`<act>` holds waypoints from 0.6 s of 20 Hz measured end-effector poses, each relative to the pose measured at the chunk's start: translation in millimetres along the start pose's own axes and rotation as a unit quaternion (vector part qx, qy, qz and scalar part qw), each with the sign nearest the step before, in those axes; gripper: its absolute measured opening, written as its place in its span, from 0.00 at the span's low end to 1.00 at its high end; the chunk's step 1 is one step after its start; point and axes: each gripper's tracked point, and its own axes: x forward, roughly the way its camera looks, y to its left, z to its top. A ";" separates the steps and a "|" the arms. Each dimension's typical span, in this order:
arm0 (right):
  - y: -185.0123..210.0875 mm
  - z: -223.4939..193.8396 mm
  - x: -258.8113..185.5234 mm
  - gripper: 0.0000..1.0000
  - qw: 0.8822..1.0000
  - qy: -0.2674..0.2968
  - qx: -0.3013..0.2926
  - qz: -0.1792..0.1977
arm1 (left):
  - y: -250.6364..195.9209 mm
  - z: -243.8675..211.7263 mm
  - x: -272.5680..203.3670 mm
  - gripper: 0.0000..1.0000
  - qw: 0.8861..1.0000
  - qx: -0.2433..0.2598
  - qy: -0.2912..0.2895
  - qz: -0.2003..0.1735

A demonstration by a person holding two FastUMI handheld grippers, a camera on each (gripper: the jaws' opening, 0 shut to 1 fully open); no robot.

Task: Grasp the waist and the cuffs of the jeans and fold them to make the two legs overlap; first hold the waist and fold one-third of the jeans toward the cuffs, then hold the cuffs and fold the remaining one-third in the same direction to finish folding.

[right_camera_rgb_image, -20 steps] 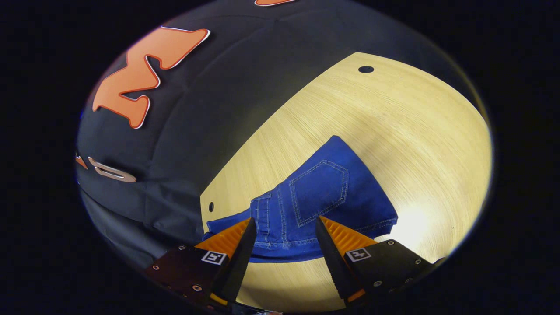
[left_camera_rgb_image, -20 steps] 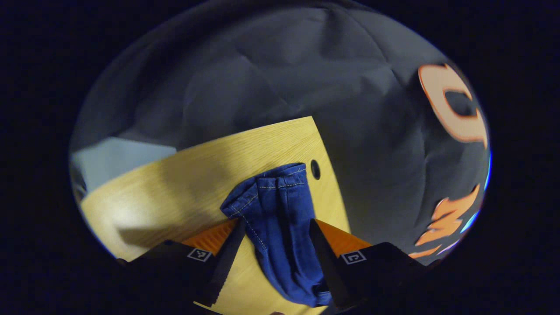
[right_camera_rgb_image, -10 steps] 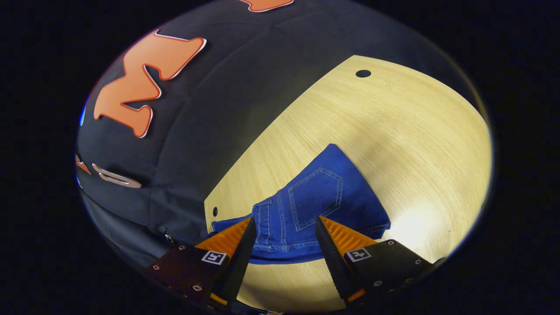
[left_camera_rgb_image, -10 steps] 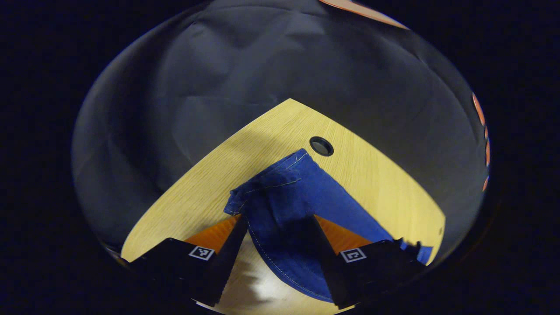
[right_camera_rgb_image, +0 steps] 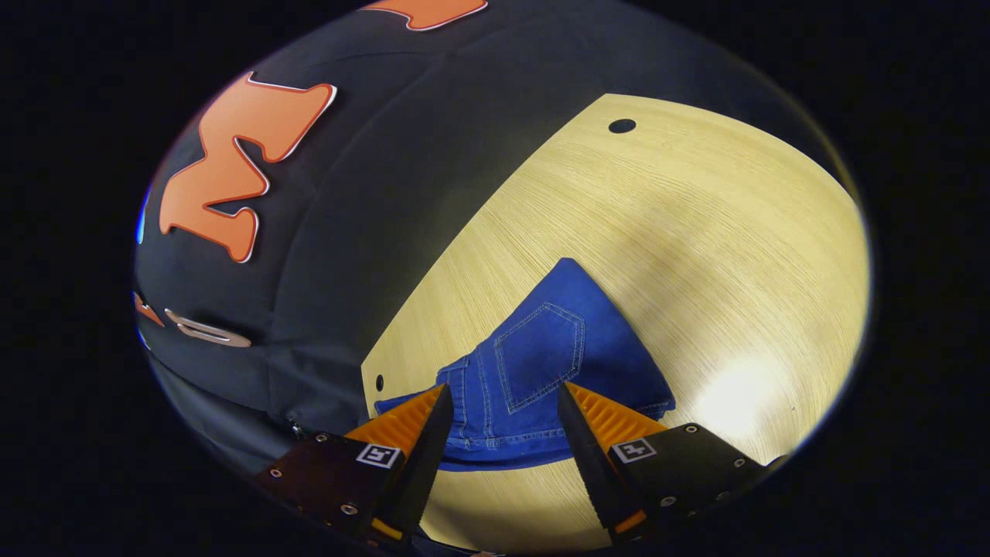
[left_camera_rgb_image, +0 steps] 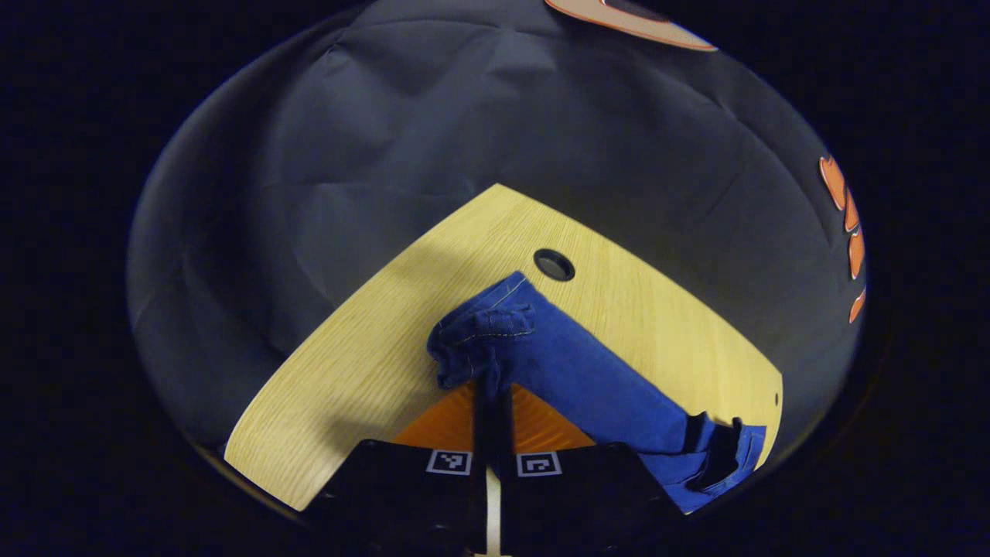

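Blue jeans (left_camera_rgb_image: 564,363) on wooden table (left_camera_rgb_image: 363,363); left gripper (left_camera_rgb_image: 489,394) jaws clamp cuffs (left_camera_rgb_image: 483,336); right gripper (right_camera_rgb_image: 499,422) jaws wide.

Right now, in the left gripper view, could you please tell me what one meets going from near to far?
Left gripper → bunched cuffs of the blue denim jeans → round black hole in the pale wooden table → black cloth wall.
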 end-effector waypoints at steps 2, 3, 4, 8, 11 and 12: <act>-0.7 6.7 0.0 0.84 1.000 -0.010 -0.019 -0.006 | -5.0 11.3 -19.6 0.07 1.000 0.000 -0.017 -0.006; -0.4 10.1 -0.9 0.84 0.999 -0.018 -0.036 -0.008 | -10.9 19.2 -30.7 0.07 1.000 0.002 -0.029 -0.011; 1.4 15.1 -2.2 0.84 0.998 -0.028 -0.052 -0.010 | -19.1 24.1 -41.5 0.07 0.999 0.008 -0.038 -0.017; 6.9 24.8 -8.3 0.86 0.995 -0.037 -0.090 -0.006 | -59.9 47.1 -89.1 0.07 0.994 0.056 -0.090 -0.038; 1.6 28.2 -13.2 0.93 0.994 -0.035 -0.106 -0.003 | -97.7 55.9 -135.9 0.06 0.986 0.092 -0.122 -0.063; -2.3 28.5 -15.0 0.95 0.993 -0.035 -0.111 -0.002 | -112.0 58.5 -146.4 0.05 0.983 0.106 -0.132 -0.070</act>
